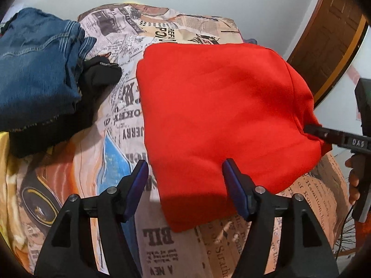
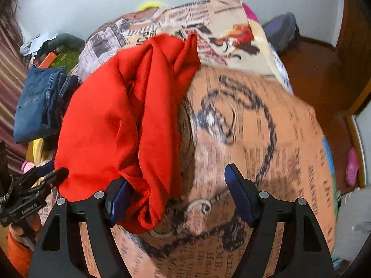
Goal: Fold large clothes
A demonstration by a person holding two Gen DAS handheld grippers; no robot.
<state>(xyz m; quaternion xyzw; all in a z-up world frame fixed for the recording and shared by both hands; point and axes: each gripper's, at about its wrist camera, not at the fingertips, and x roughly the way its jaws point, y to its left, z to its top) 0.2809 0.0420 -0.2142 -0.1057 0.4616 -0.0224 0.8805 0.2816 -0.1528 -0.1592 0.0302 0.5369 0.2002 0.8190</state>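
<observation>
A red garment lies folded into a flat block on the newspaper-print bedsheet. My left gripper is open just above its near left corner, one finger over the cloth, one over the sheet. My right gripper is open at the garment's right edge; bunched red folds drape against its left finger and lie between the fingers. The right gripper also shows in the left wrist view, at the cloth's right edge.
Folded blue jeans and a black garment sit at the left of the bed. A wooden door and white wall stand behind. The bed's right edge drops to a brown floor with pink slippers.
</observation>
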